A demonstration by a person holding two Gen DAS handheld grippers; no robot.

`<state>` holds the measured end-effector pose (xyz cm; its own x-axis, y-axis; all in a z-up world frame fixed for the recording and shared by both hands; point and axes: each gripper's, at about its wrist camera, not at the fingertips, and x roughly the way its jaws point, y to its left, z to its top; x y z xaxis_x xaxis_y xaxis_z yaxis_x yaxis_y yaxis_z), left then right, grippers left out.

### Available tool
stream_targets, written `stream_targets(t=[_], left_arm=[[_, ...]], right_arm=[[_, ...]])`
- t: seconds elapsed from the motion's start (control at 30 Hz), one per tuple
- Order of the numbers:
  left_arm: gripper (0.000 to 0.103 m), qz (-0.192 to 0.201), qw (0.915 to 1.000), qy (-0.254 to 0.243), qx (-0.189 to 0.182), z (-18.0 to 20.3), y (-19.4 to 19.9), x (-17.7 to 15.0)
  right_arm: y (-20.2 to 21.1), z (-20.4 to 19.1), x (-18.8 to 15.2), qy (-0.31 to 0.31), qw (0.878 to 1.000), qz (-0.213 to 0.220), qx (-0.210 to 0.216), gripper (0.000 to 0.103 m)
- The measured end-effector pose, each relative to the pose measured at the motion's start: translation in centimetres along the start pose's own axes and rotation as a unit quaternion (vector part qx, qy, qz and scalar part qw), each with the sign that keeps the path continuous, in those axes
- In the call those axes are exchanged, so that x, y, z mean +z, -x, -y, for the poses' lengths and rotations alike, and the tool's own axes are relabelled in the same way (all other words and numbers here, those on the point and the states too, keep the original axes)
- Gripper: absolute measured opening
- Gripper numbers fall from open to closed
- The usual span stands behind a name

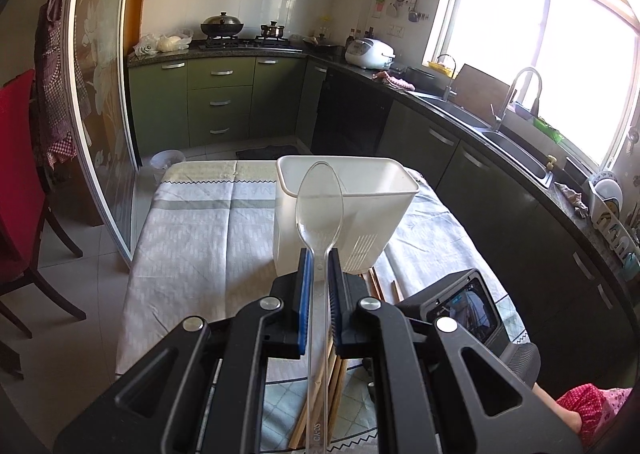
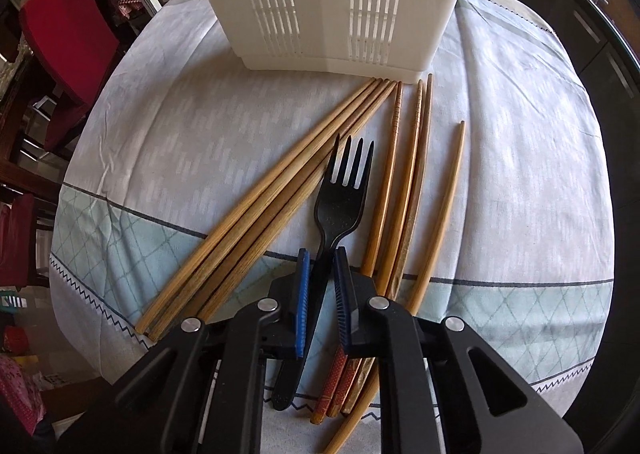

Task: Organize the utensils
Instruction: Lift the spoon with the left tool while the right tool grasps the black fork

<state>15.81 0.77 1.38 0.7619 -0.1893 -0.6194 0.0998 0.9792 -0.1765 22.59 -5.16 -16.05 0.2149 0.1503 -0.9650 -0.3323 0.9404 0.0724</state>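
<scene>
On the cloth-covered table (image 1: 192,238), a white plastic utensil holder (image 1: 344,210) stands upright toward the far end, its slotted wall facing the near side. Above the table, the left gripper (image 1: 320,274) has its blue-padded fingers (image 1: 305,286) closed on the handle of a clear plastic spoon (image 1: 319,210), whose bowl points away and appears in front of the holder's open rim; whether it is over the opening cannot be told.

Lower down, the right gripper (image 2: 322,274) is closed around the neck of a black plastic fork (image 2: 340,190), tines pointing far toward the holder. Whether the fork is lifted or touching the cloth cannot be told. Wooden chopsticks (image 2: 256,198) lie on the tablecloth just near of the holder's base: four fanned out to the left of the fork, three more close together on its right, and a single one (image 2: 444,210) farther right, a little apart. Some chopstick tips almost reach the holder's bottom edge. A red chair (image 1: 20,158) stands at the left, beside the table.
</scene>
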Motion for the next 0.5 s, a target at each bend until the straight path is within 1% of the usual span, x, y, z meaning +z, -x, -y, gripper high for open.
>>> stream_targets(t=[0.07,0.13,0.23,0.33,0.43,0.5], left_arm=[[0.008,0.011,0.9999,0.004,-0.001,0.1,0.1,0.8],[0.008,0.026,0.9996,0.005,-0.002,0.2,0.2,1.8],[0.008,0.059,0.9982,0.005,-0.006,0.5,0.3,4.1],[0.008,0.105,0.9944,0.004,-0.01,1.0,0.0,6.6],[0.008,0.145,0.9892,0.006,-0.016,1.4,-1.5,8.4],[0.008,0.161,0.9867,0.007,-0.015,1.6,-3.0,9.3]], right_arm=[[0.1,0.3,-0.1,-0.006,1.0,0.01,0.005,0.013],[0.4,0.9,-0.4,-0.014,0.999,0.024,0.019,0.012],[1.5,2.2,-1.4,-0.029,0.997,0.04,0.064,0.01],[3.3,3.2,-2.5,-0.032,0.992,0.069,0.103,0.01],[4.6,4.2,-3.7,-0.035,0.985,0.092,0.139,0.01],[5.4,4.8,-4.6,-0.035,0.982,0.103,0.157,0.01]])
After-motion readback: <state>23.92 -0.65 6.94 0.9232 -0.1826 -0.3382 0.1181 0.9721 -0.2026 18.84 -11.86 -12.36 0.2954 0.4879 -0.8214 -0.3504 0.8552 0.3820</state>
